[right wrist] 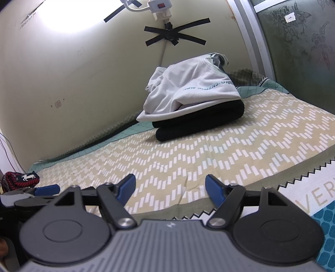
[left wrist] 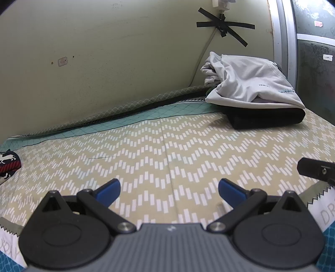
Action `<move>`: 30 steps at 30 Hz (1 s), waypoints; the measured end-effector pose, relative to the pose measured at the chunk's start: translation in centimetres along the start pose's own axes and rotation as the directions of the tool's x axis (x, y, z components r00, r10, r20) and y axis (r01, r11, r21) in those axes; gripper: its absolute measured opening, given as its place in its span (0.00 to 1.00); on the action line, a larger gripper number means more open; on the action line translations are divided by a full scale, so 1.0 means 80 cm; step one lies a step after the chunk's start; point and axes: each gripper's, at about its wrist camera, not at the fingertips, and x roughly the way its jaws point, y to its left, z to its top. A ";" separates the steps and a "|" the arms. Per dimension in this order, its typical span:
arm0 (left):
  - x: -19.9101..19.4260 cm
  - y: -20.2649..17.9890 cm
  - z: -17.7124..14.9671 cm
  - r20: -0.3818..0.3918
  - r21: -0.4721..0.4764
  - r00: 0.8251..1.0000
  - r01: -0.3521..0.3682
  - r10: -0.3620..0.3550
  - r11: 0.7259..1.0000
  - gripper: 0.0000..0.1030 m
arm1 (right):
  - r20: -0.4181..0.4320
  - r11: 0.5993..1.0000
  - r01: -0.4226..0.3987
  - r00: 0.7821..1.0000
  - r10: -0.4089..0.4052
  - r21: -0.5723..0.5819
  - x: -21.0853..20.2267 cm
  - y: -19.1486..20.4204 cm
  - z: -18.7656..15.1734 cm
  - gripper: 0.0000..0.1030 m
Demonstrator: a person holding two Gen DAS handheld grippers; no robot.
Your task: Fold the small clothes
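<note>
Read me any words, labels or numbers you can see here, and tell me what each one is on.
"VER", cut off by the frame edge: white strip of the bed cover.
"DR", cut off: the same cover's white strip in the left wrist view.
Teal print on the white garment: too blurred to read.
Small stickers on the dark panel: too small to read.

The white shirt [right wrist: 188, 92] is covering most of the black folded garment [right wrist: 201, 119] beneath it. The picture's left edge is cutting off the red and navy cloth [left wrist: 8, 165], and the shirt's teal lettering is staying too blurred to read
</note>
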 end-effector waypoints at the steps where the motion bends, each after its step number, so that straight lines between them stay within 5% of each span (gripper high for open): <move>1: 0.000 0.000 0.000 -0.002 0.000 1.000 0.001 -0.001 1.000 1.00 | 0.001 1.000 -0.001 1.000 0.001 0.000 -0.001 -0.001 0.000 0.67; 30: 0.004 0.000 0.000 -0.016 0.001 1.000 0.000 0.000 1.000 1.00 | 0.003 1.000 -0.005 1.000 0.005 -0.001 -0.003 -0.001 0.001 0.67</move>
